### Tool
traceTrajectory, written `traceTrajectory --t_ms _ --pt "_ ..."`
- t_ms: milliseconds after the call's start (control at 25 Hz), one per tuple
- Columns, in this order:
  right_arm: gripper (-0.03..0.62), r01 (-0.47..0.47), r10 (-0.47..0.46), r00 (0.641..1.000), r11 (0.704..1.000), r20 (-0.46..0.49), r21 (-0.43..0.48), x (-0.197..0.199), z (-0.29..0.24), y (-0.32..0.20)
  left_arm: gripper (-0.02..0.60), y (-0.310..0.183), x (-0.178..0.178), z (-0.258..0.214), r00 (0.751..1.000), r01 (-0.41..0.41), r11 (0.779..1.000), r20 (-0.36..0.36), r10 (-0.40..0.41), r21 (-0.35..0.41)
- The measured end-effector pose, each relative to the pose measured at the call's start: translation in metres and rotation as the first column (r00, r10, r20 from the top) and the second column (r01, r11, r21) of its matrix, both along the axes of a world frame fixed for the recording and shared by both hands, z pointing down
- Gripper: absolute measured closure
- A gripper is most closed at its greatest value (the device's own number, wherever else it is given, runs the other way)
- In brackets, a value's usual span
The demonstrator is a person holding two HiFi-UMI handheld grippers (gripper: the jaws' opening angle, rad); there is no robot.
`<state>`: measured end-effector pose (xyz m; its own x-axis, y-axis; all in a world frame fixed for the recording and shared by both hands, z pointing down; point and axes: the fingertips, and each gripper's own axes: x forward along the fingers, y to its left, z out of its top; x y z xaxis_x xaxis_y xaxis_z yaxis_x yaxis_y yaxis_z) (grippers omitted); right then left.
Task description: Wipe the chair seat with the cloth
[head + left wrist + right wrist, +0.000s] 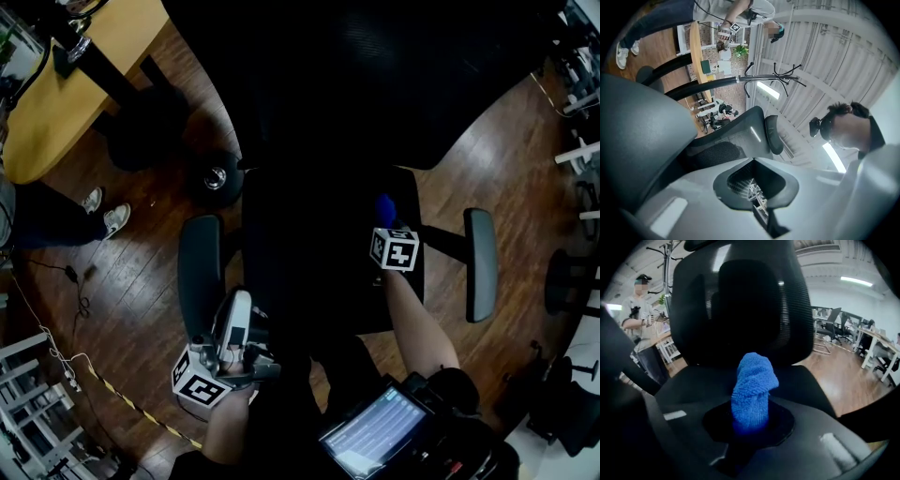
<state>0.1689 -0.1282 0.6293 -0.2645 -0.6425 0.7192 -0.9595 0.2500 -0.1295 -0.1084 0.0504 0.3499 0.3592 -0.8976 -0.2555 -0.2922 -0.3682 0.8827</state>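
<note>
Right gripper (751, 417): jaws clamped on the blue cloth (753, 380), which stands bunched just over the black chair seat (693, 380); contact with the seat cannot be told. Left gripper (754, 161): jaws together, empty, near the left armrest (200, 272). Risk: only a narrow wad protrudes, so a stroke may scrape the jaws on the seat or tug the cloth loose, and the backrest (754, 301) and right armrest (481, 262) hem the sweep.

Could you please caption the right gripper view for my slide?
Right gripper shut on a bunched blue cloth, pointed at the black chair's seat and backrest.
</note>
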Motion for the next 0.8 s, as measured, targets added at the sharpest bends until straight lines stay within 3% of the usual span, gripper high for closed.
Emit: traceTrajectory --t_ms 120,200,320,440,560,800 --pt "0.545 0.141 -0.14 0.984 0.99 0.109 -0.002 -0.096 -0.007 0.013 0.589 0.002 -0.003 -0.003 1.0 0.009 1.0 0.004 -0.009 0.003" --pt "0.545 0.249 -0.244 0.956 0.968 0.164 -0.01 -0.16 -0.009 0.031 0.589 0.004 -0.006 -0.004 1.0 0.021 1.0 0.006 -0.021 0.002" --pt "0.545 0.4 -0.382 0.893 0.916 0.239 -0.027 -0.24 -0.01 0.073 0.589 0.008 -0.011 -0.004 0.999 0.036 0.999 0.006 -0.036 -0.001" --pt "0.545 0.524 -0.489 0.818 0.851 0.304 -0.041 -0.297 -0.006 0.122 0.589 0.011 -0.014 -0.003 0.999 0.048 0.999 0.009 -0.048 -0.003" --pt "0.545 0.594 -0.56 0.768 0.804 0.31 -0.021 -0.319 0.007 0.155 0.589 0.014 -0.017 -0.002 0.998 0.061 0.998 0.007 -0.061 -0.004" --pt "0.545 0.564 -0.541 0.796 0.826 0.271 -0.009 -0.292 0.015 0.144 0.589 0.015 -0.015 -0.001 0.998 0.06 0.998 0.008 -0.06 -0.007"
